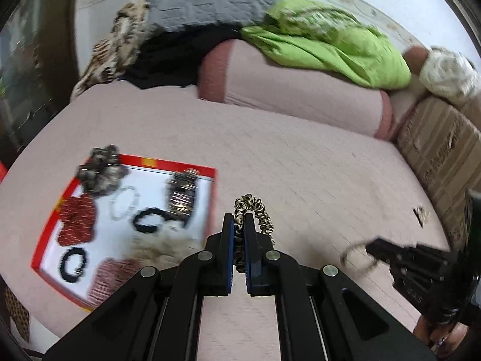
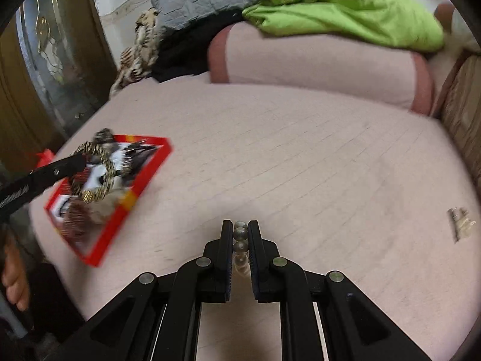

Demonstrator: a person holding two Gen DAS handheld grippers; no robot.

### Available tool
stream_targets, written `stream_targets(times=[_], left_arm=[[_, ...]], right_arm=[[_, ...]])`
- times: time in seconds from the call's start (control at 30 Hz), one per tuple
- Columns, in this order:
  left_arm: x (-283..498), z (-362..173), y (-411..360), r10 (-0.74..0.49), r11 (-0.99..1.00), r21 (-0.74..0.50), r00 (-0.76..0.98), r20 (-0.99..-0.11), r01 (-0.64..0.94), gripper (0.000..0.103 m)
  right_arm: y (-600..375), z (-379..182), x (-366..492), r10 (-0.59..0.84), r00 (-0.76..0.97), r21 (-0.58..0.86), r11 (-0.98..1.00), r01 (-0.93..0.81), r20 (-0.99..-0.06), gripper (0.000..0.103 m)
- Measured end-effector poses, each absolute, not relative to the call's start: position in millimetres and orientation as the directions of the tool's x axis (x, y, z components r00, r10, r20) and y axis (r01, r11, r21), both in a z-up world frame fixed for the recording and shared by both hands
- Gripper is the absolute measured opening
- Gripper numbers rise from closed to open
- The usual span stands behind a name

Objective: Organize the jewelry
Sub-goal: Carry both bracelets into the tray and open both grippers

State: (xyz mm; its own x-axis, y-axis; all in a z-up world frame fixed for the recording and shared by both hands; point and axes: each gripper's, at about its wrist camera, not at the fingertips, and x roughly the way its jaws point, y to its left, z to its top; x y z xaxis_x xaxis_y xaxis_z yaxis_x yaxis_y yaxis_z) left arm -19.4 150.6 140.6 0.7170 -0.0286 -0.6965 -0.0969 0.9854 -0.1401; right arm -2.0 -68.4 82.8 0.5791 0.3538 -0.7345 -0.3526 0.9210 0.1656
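On the bed [image 1: 300,162], the red-rimmed tray [image 1: 144,161] at near left already holds most pieces, so the job looks nearly finished. The left gripper [image 1: 239,222] is clamped on a leopard scrunchie [image 1: 255,210] and the right gripper [image 2: 240,228] on a bead bracelet [image 2: 240,234], both off the tray. Only the left view shows the tray's contents clearly; both views show a small piece [image 2: 460,219] lying far right on the bed.

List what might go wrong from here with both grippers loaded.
1. The left gripper pinches the leopard-print scrunchie by one side only; the loose loop could snag on the red tray rim on release.
2. The right gripper clamps the bead bracelet on round beads, which may slip out.
3. The tray is already crowded, so new pieces could tangle.
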Motion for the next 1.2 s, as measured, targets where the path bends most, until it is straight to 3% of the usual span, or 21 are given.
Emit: stream_targets(times=[0.4, 0.83, 1.2], left_arm=[[-27, 137, 278, 0.055, 0.962, -0.14, 0.668, -0.742, -0.234, 0.005], [-19, 88, 309, 0.04, 0.949, -0.158, 0.604, -0.796, -0.271, 0.005], [4, 59, 324, 0.074, 0.944, -0.118, 0.544, -0.836, -0.31, 0.005]], right_arm=[[-3, 123, 6, 0.427, 0.566, 0.176, 0.879, -0.444, -0.705, 0.011], [143, 123, 59, 0.552, 0.414, 0.255, 0.771, -0.583, -0.724, 0.011], [231, 63, 124, 0.516, 0.308, 0.286, 0.777, -0.56, -0.799, 0.011]])
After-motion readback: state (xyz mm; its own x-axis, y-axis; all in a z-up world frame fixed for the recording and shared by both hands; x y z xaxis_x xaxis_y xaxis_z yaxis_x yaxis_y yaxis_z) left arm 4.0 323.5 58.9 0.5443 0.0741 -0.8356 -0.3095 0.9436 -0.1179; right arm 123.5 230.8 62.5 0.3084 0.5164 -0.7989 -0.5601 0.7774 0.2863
